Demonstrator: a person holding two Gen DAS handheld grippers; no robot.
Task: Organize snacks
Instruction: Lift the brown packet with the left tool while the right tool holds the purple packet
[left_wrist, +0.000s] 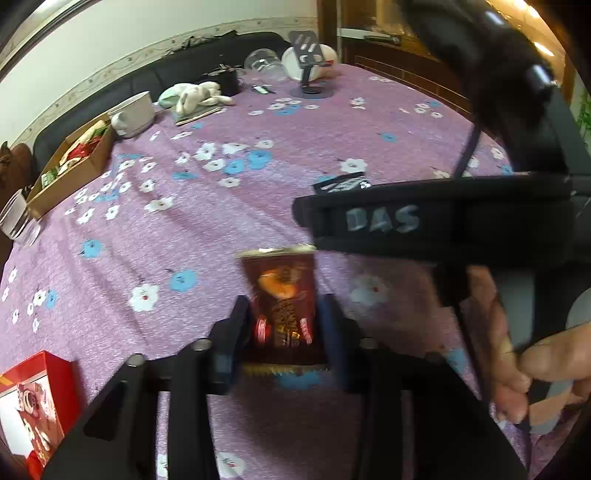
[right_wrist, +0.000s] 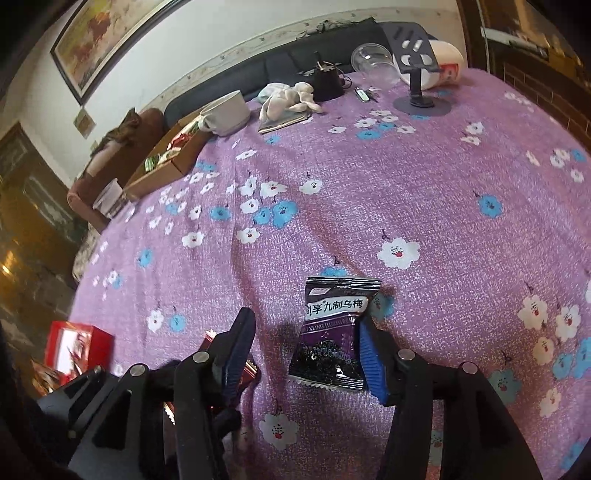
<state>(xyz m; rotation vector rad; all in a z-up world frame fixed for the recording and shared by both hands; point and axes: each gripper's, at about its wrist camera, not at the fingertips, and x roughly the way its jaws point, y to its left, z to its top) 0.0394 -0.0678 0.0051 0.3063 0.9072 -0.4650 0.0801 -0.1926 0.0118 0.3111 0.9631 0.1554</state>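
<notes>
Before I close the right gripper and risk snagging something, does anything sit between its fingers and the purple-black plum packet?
Nothing visible does. The purple-black plum packet lies on the flowered purple tablecloth inside the open right gripper, against its blue-padded finger.

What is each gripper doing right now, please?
Left gripper: closed on the brown snack packet.
Right gripper: open, the purple plum packet lying between its jaws, not clamped.
</notes>
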